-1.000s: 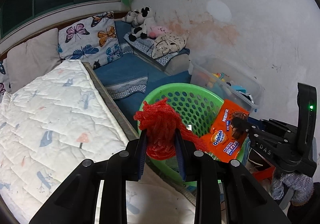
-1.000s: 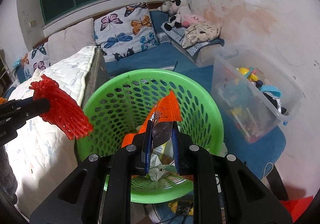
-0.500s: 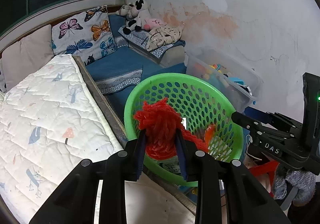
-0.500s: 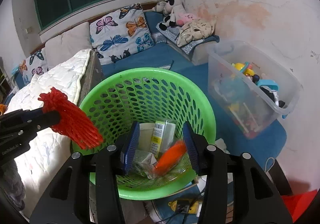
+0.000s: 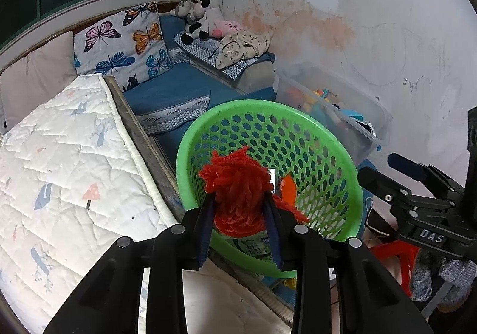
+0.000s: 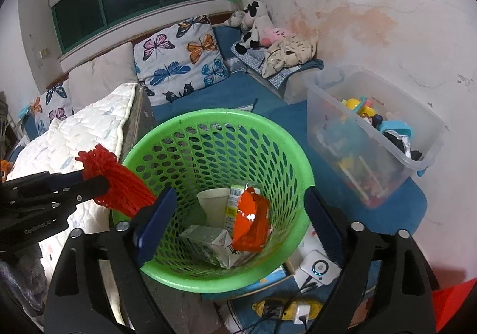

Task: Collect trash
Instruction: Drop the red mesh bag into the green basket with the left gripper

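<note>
A green perforated basket (image 6: 217,113) stands on the floor beside the bed. In it lie an orange snack wrapper (image 6: 250,220), a paper cup (image 6: 213,202) and a crumpled carton (image 6: 205,241). My right gripper (image 6: 240,193) hangs over the basket, jaws opening wide with nothing between them. My left gripper (image 5: 238,202) holds a red foam net (image 5: 238,185) over the basket's near-left rim (image 5: 190,185). Its jaws are opening slightly, but the pads still press the net. The net (image 6: 119,185) also shows in the right wrist view, and the right gripper (image 5: 384,170) at the left wrist view's right edge.
A white quilted mattress (image 5: 59,170) lies left of the basket, with butterfly pillows (image 5: 125,47) behind it. A clear bin of toys (image 6: 372,137) stands to the right by the wall. A power strip (image 6: 286,310) and a white device (image 6: 317,268) lie on the floor near the basket.
The right gripper let go of the orange wrapper, which dropped into the basket, and its jaws spread wide. The left gripper moved with the red net closer over the basket.
</note>
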A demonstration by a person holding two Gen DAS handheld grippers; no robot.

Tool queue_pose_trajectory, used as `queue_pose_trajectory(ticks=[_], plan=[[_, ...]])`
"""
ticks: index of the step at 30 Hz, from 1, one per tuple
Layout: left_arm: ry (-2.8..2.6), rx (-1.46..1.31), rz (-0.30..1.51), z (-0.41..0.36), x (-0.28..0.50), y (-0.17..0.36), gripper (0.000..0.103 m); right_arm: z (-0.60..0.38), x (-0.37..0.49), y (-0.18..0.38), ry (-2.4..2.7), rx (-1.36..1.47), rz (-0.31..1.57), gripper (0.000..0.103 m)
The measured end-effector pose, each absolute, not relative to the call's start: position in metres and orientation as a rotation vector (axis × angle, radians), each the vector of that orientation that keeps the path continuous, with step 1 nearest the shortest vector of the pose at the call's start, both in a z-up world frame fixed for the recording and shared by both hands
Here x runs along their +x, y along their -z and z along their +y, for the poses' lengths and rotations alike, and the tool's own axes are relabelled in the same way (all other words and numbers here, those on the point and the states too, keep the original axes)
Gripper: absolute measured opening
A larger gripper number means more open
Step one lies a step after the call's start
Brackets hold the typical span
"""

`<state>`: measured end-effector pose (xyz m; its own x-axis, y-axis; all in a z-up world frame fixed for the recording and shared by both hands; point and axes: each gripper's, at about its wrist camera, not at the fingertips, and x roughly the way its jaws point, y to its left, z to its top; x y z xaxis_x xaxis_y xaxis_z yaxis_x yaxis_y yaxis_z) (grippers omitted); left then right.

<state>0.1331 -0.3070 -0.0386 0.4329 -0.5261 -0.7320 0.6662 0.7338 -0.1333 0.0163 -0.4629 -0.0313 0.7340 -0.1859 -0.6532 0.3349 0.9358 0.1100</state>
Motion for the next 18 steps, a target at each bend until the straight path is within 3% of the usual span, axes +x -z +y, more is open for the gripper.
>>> queue_pose_trajectory(ticks=[9, 15, 18], plan=[[0.748, 0.173, 0.855, -0.307, 0.133, 0.043, 0.039, -0.467, 0.004, 0.03, 0.323, 0.254, 0.66, 0.096], [0.747, 0.171, 0.848, -0.305, 0.132, 0.043, 0.055, -0.47, -0.002, 0.03, 0.322, 0.295, 0.646, 0.096], [0.747, 0.167, 0.846, -0.305, 0.131, 0.043, 0.058, -0.469, -0.004, 0.029, 0.319, 0.307, 0.641, 0.096]])
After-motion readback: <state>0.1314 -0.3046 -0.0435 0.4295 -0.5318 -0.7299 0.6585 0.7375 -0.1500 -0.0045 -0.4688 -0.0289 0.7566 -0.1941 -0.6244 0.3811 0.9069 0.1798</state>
